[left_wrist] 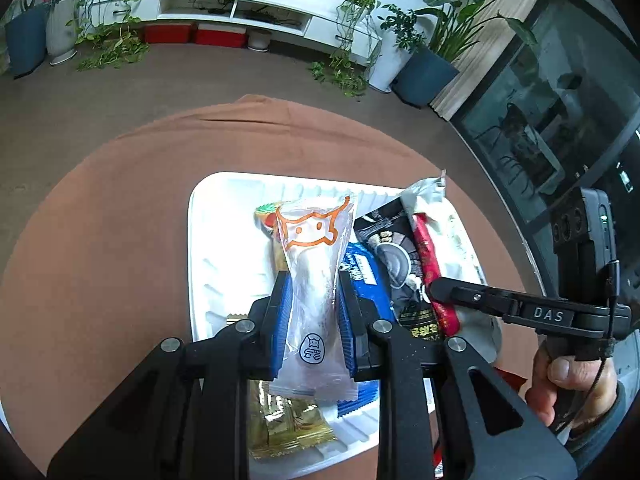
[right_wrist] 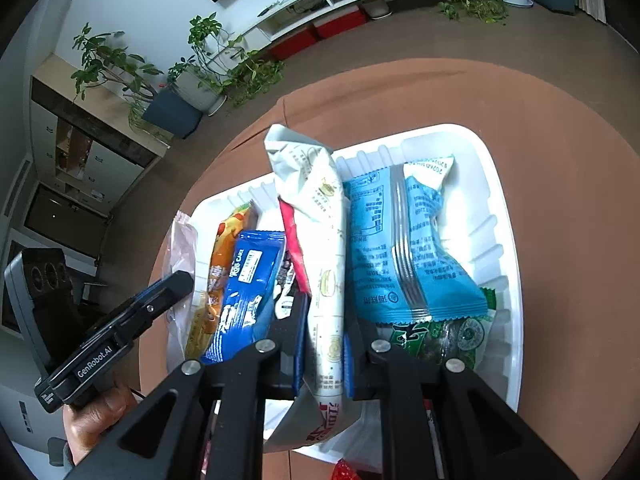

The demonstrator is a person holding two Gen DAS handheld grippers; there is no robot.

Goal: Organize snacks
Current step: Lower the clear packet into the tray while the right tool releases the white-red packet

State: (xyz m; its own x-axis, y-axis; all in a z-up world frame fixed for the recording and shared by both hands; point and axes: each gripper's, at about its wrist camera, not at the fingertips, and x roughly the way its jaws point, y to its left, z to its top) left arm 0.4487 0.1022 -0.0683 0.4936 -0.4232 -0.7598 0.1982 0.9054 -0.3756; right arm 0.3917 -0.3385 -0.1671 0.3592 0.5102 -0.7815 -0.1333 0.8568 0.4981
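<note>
On the left side, the left gripper (left_wrist: pixel 312 312) holds a clear snack packet (left_wrist: pixel 314 280) with an orange cat face printed on it. The blue pads (left_wrist: pixel 280 320) press on both sides of the packet, so the jaws stand narrow, closed on it. The packet hangs over the left part of the white tray (left_wrist: pixel 208 240), which lies on a brown tablecloth (left_wrist: pixel 100 240). Under the gripper, at the near edge of the tray, lies a golden wrapped snack (left_wrist: pixel 288 428). Just right of the clear packet there is a blue roll cake packet (left_wrist: pixel 362 276), then a black packet (left_wrist: pixel 390 256) with a round dark biscuit on it, and a red stick packet (left_wrist: pixel 434 276) beside it.

Further right, the right gripper (right_wrist: pixel 324 344) grips a long white packet (right_wrist: pixel 326 264) between its blue pads (right_wrist: pixel 300 360); these jaws are also narrow and closed on the packet. The packet stands tilted over the middle of the tray (right_wrist: pixel 496 208), its crumpled top toward the far rim. To its left in this view lie the blue roll cake packet (right_wrist: pixel 248 292) and an orange packet (right_wrist: pixel 218 272). To its right lies a light blue packet (right_wrist: pixel 404 240), back side up, and near it a green packet (right_wrist: pixel 444 336), partly under the light blue one.

At the right edge of the left wrist view a hand (left_wrist: pixel 576 384) holds the other gripper's handle.
</note>
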